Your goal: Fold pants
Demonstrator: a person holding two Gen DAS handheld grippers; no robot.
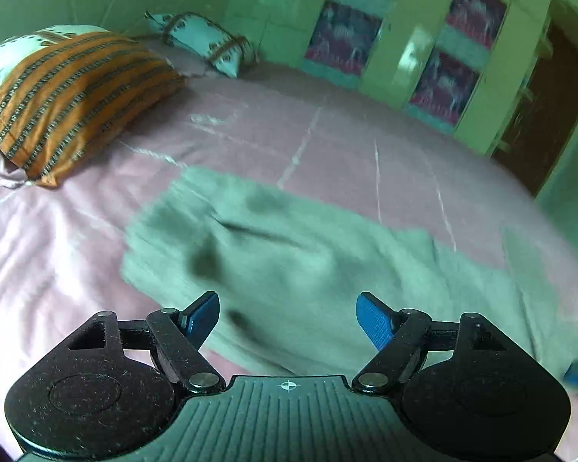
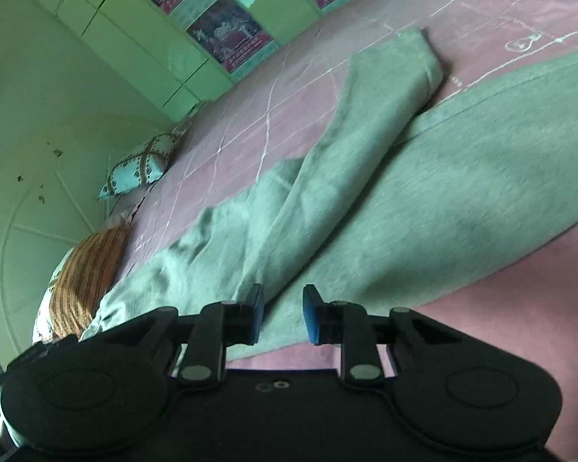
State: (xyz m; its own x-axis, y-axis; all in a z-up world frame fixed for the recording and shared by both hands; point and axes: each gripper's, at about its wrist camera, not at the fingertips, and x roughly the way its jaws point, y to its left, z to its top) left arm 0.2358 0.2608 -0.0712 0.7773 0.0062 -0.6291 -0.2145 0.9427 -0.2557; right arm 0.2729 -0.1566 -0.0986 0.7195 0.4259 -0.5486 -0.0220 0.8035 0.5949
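Grey and soft, the pants point(image 1: 289, 254) lie spread on the pink bed point(image 1: 57, 238), just in front of both tools. No earlier step can be judged here, but the pants are not folded neatly yet: in the right view one leg point(image 2: 370, 123) lies bent over the other, running long and slanted away toward the far side of the bed. The left gripper point(image 1: 288, 317) points down at the cloth with its blue fingers point(image 1: 375, 325) spread wide and nothing between them. The right gripper point(image 2: 283, 313) also tips down, right over the near edge of the pants, and its fingers point(image 2: 255, 313) stand only a little apart, with no cloth pinched between them as far as I can see. The right one looks nearer to an edge it could grab. I think the next move means reaching down to a hem or edge and lifting it along the long line of the legs. A striped pillow point(image 1: 69, 96) sits well apart, at the head of the bed.
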